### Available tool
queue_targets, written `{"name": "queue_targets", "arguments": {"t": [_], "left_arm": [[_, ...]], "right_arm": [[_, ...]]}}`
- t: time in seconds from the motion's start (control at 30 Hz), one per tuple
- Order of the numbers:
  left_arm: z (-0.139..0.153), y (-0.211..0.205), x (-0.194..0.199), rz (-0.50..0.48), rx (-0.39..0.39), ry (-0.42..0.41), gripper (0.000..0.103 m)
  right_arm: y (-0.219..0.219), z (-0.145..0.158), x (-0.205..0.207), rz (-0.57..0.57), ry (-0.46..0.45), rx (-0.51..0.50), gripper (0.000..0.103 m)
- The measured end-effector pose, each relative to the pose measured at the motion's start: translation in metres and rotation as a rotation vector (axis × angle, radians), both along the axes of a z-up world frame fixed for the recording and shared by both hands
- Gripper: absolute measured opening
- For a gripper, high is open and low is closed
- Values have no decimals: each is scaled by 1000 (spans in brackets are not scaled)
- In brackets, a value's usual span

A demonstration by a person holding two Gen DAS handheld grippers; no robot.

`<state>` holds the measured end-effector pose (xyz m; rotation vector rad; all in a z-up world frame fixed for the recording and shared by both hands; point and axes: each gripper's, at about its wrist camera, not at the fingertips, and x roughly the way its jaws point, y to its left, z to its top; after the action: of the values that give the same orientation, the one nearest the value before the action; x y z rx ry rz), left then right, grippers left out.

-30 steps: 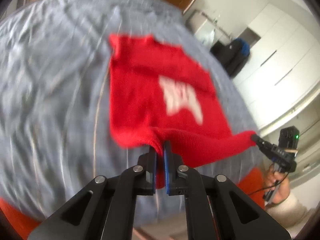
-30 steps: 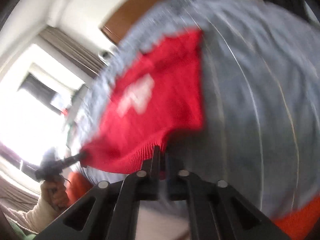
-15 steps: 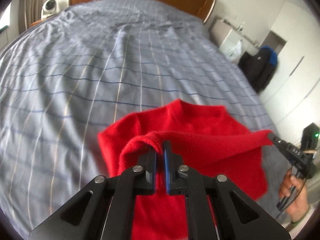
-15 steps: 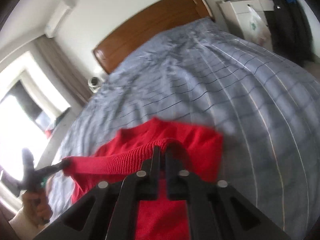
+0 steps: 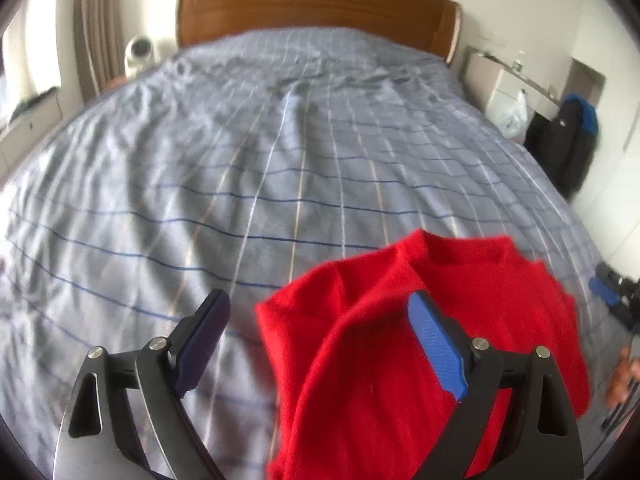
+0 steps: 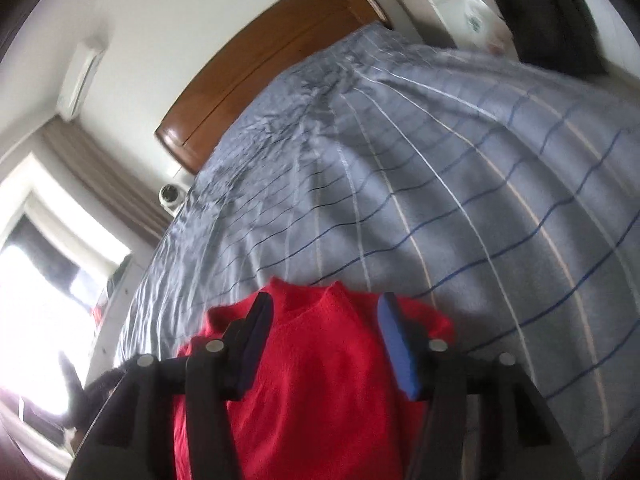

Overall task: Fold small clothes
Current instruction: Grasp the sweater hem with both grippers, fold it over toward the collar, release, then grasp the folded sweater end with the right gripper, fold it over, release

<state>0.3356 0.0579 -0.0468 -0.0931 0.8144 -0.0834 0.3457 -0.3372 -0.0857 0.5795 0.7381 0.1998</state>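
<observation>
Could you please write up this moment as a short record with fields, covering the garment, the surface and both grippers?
garment: red sweater, lying loosely folded on the bed
surface: grey checked bedsheet, wrinkled
left gripper: open, holding nothing, sweater lies under its right finger
right gripper: open, holding nothing, above the sweater
headboard: brown wood, at the far end of the bed
fold state: the sweater looks doubled over itself, with no white pattern showing
</observation>
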Motion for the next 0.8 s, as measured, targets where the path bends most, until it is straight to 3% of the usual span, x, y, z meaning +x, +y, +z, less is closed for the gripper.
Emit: {"name": "queue_targets", "arguments": {"t": [0.17,0.27,0.53,0.7,0.8], "left_arm": [[25,-7,-60,-27,108,-100,97],[34,-11,-82,-42,159,-117,97],[55,-11,-113,-30,236,-151,97],[60,-8,-123,-24,243,-148,98],[43,5,-130,-14,189,-88,98]], "right_arm": [[22,23,-40,81,-51,-147,66],[32,27,-61,129,-55,-215,67],[38,31,-107,115,-48,-217,67],[39,33,-125,112,-44,-235,67],[37,29,-129,122,-27,-263,67]]}}
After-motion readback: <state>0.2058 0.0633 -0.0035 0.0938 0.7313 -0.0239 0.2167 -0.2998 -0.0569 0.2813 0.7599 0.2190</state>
